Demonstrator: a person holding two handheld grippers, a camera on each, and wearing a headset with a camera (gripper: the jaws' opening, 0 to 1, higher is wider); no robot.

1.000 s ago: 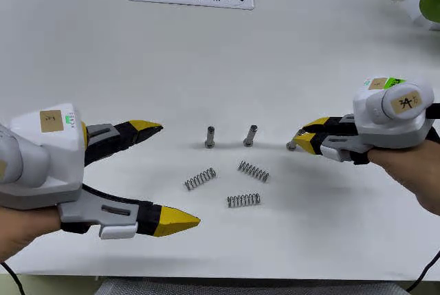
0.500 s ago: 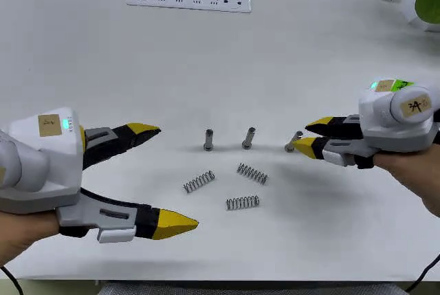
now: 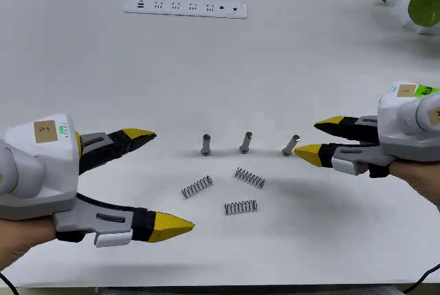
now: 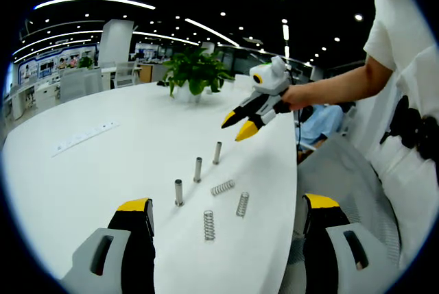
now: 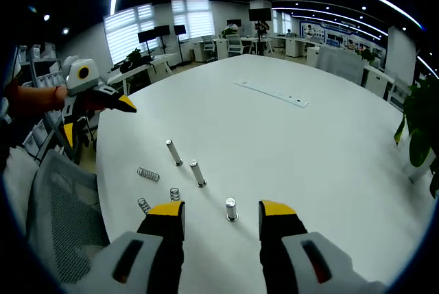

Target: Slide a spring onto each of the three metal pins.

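Three short grey metal pins (image 3: 245,142) stood in a row on the white surface (image 3: 103,75), every one bare. Three small coiled steel springs (image 3: 240,207) lay loose just in front of them, so nothing was threaded yet! The right-hand pin (image 3: 291,146) sat just off the yellow tips of the right gripper (image 3: 309,137), whose jaws were apart. In the right gripper view that pin lined up with the gap, just ahead of the tips and untouched. The left gripper (image 3: 172,179) hung left of the row, jaws wide apart and empty. The nearest spring (image 3: 197,186) lay near its lower tip but clear of it.

To my eye the step in hand was securing that end pin. It was best taken low on the shaft, leaving the top free, and closed on gently so it did not topple. The left jaws could then take a spring by its middle, coils in line with the pin. A white power strip (image 3: 184,7) lay well apart, far across the surface.
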